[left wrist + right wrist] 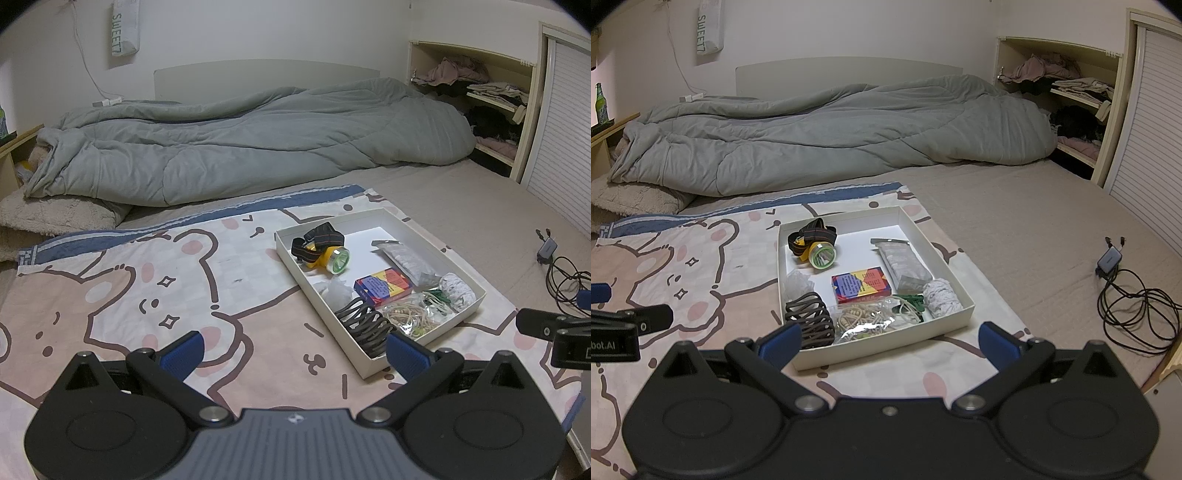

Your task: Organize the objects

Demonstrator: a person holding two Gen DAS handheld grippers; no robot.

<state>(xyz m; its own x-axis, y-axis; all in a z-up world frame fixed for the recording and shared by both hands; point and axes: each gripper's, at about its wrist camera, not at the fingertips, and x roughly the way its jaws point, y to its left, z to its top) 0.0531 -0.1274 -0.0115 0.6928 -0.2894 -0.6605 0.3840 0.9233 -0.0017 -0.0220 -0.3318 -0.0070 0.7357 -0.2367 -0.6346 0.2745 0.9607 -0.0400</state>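
A white shallow box (458, 262) (951, 275) lies on a bear-print cloth (147, 295) (683, 280) on the bed. In it are a yellow headlamp (327, 253) (816, 247), a colourful card box (384, 286) (860, 288), a dark hair claw (365, 325) (809, 319), a bag of rubber bands (410, 315) (871, 319), a grey pouch (402, 258) (903, 262) and a white wad (456, 290) (942, 297). My left gripper (293, 350) is open and empty, left of the box's near corner. My right gripper (890, 345) is open and empty, just before the box's near wall.
A grey duvet (240, 147) (831, 136) lies across the far bed. A charger with a black cable (565, 273) (1134, 302) lies right. Shelves with clothes (491, 96) (1071, 96) and a slatted door (1148, 147) stand at the right.
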